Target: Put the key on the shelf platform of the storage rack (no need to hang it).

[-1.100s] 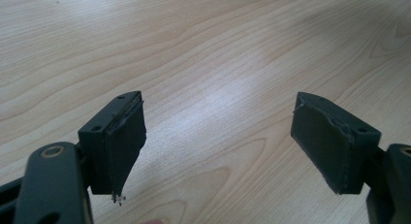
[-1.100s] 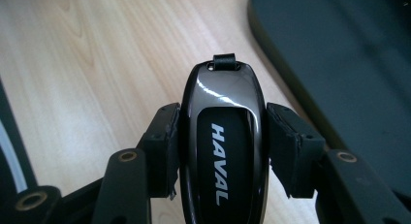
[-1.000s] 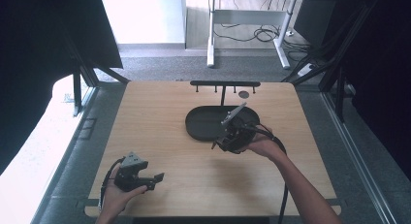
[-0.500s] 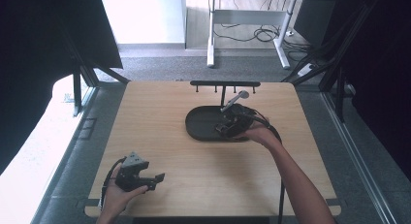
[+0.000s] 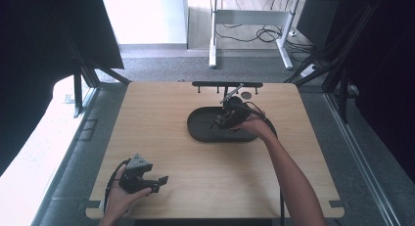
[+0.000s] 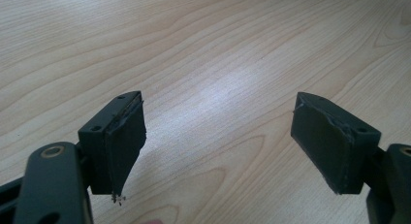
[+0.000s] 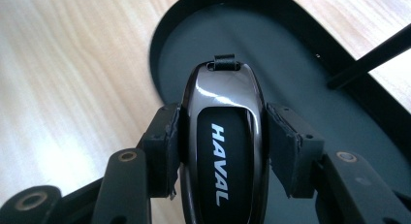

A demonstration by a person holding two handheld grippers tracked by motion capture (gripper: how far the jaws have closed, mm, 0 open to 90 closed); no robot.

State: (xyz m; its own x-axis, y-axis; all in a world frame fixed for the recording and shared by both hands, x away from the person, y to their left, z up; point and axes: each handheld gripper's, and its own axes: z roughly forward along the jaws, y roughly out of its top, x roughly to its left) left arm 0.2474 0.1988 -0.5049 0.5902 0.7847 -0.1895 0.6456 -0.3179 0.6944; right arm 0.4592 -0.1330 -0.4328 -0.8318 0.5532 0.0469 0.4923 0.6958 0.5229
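A glossy dark car key fob (image 7: 224, 136) lettered HAVAL sits between the two pads of my right gripper (image 7: 223, 149), which is shut on its sides. The fob hangs over the black oval tray (image 7: 310, 78). In the high view my right gripper (image 5: 226, 117) is above the middle of that tray (image 5: 200, 130) at the table's centre right. My left gripper (image 5: 159, 181) rests near the front left edge, held in a hand. Its jaws stand wide apart over bare wood in the left gripper view (image 6: 218, 146), with nothing between them.
A low black rack (image 5: 227, 84) with small hooks stands along the table's far edge, behind the tray. A small dark disc (image 5: 246, 95) lies just in front of it. A thin black rod (image 7: 371, 56) crosses the tray's rim in the right gripper view.
My right gripper has moved away from the person and slightly left, over the tray, still holding the fob. The left gripper has stayed put.
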